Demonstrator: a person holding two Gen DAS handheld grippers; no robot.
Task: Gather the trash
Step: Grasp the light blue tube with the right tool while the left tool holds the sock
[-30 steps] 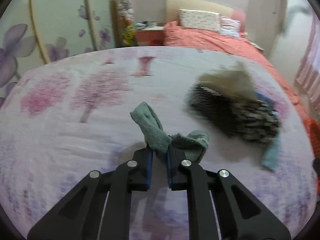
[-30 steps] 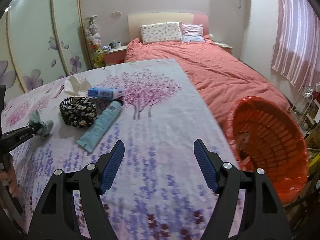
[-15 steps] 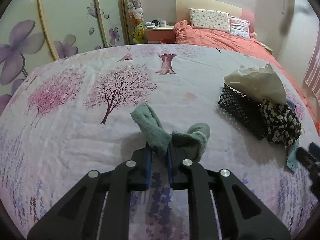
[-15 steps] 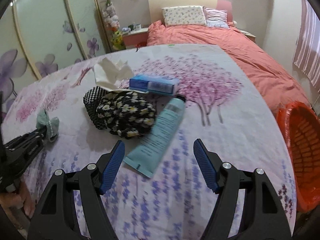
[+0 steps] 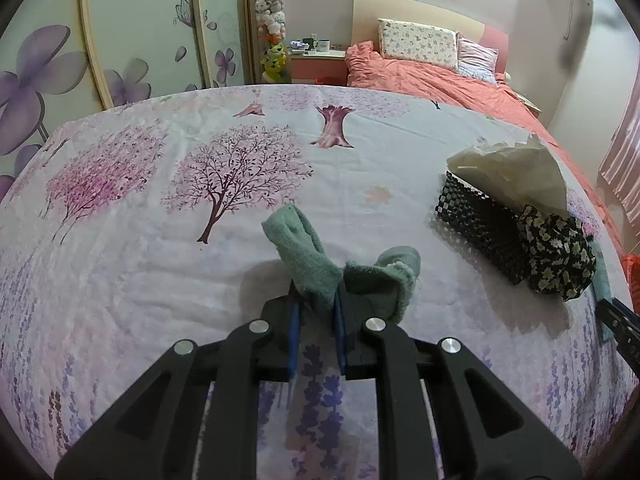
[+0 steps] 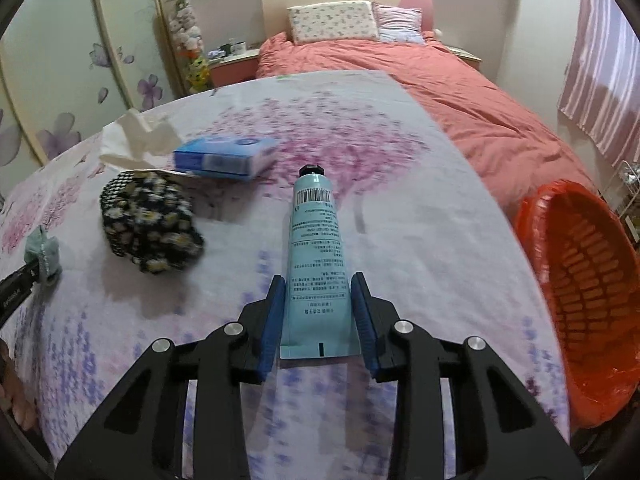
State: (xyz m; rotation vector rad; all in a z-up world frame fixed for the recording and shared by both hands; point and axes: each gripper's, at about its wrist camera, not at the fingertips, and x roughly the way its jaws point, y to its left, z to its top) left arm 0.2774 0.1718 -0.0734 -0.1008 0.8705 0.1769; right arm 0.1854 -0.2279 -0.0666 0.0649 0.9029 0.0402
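Left gripper (image 5: 316, 300) is clamped on a green cloth (image 5: 308, 256); the cloth pokes up from between the blue pads in two lobes, low centre of the left wrist view, over the tree-print sheet (image 5: 160, 240). Right gripper (image 6: 318, 312) has its jaws just closing around the tail end of a light blue tube (image 6: 316, 248); both blue pads sit against the tube's edges, tube lying flat on the sheet with its black cap pointing to the upper part of the frame. Whether the pads actually press yet, can't tell for sure, but contact looks made on both sides. In the right wrist view: blue box (image 6: 226, 158) upper left of the tube, crumpled white tissue (image 6: 136, 138) further left, black daisy-print pouch (image 6: 150, 226) at mid left, touching a black-and-white checked item (image 5: 476, 226) that reads clearly in the left wrist view at right. Red basket (image 6: 584, 280) with a red liner stands at the right edge, off the sheet, well apart from the tube. Left gripper with the cloth also shows at the far left edge of the right wrist view.
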